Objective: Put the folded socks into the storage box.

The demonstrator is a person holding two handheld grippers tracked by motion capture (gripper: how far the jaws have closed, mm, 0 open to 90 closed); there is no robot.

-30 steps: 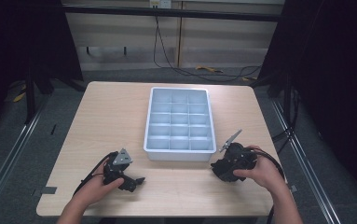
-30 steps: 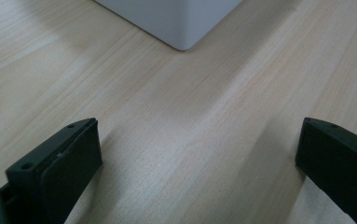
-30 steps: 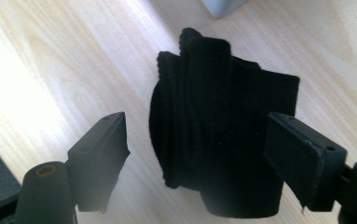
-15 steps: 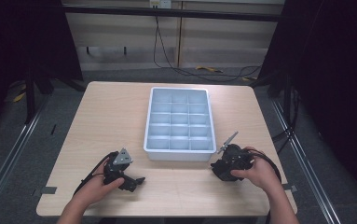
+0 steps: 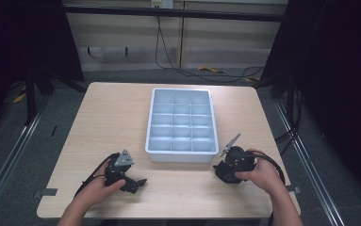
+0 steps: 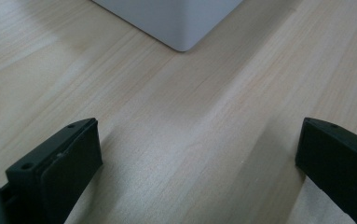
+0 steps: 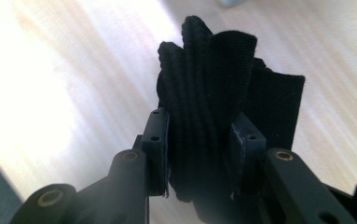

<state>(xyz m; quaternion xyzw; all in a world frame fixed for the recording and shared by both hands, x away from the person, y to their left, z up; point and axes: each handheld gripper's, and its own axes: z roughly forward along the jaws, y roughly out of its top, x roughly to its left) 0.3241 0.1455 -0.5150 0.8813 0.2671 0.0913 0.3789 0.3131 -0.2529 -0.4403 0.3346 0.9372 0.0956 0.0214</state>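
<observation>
The right gripper (image 7: 199,154) holds a folded black cloth (image 7: 223,93) between its two jaws; both pads press on the fabric, which bunches up in ribbed folds and stands up above the jaws in the right gripper view. Its jaws have just been closing, and the cloth is between them. In the high view this right gripper (image 5: 226,167) sits near the table's front edge, at about 5 o'clock from the white tray (image 5: 154,123), just beside the tray's near right corner; the right hand (image 5: 260,175) is around its body.

The left gripper (image 5: 138,184) rests on the wooden table (image 5: 107,117) at about 7 o'clock from the tray, with the left hand (image 5: 95,188) on it; in the left gripper view its jaws stand wide apart, with bare wood between them, and one rounded corner of the tray (image 6: 181,28) lies at 12 o'clock, apart from the jaws. The tray is split into many small compartments; I cannot tell that anything is in them.
</observation>
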